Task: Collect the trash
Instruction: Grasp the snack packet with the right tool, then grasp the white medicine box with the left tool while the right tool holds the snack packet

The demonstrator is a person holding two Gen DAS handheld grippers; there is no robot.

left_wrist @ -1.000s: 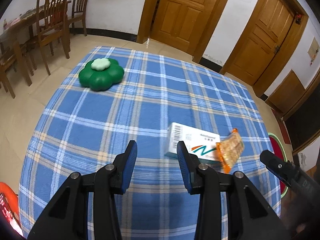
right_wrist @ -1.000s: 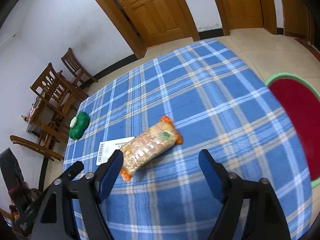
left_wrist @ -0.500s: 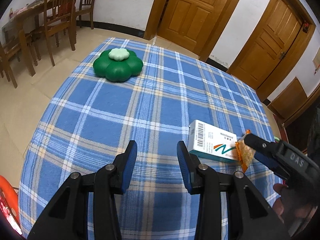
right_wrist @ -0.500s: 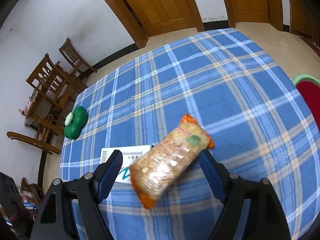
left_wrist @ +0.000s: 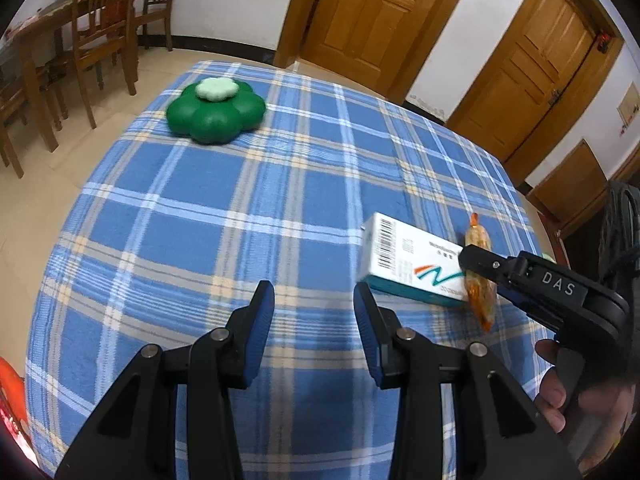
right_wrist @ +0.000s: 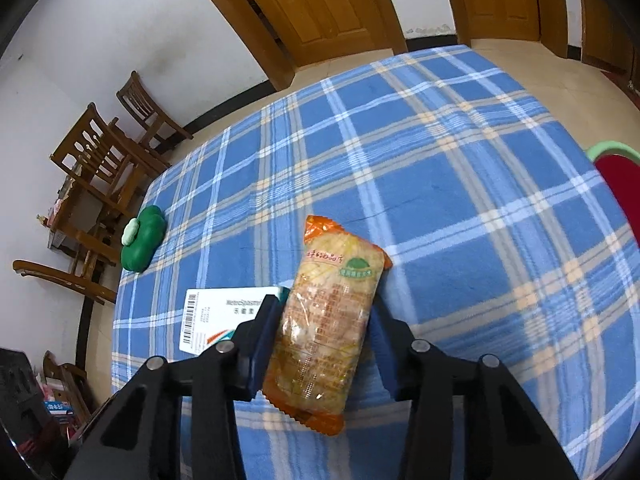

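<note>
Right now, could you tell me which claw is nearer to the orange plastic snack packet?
Right. The right claw is closing around the orange plastic snack packet; the left claw hangs empty beyond the white cardboard box.

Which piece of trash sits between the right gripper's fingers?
The orange snack packet, with the right gripper closing around it; the white medicine box lies beside, ungripped.

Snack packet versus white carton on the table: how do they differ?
The snack packet is a soft orange-edged clear wrapper, between the closing right gripper jaws; the white carton is a rigid barcoded box, lying untouched. Both sit on the blue plaid tablecloth.
</note>
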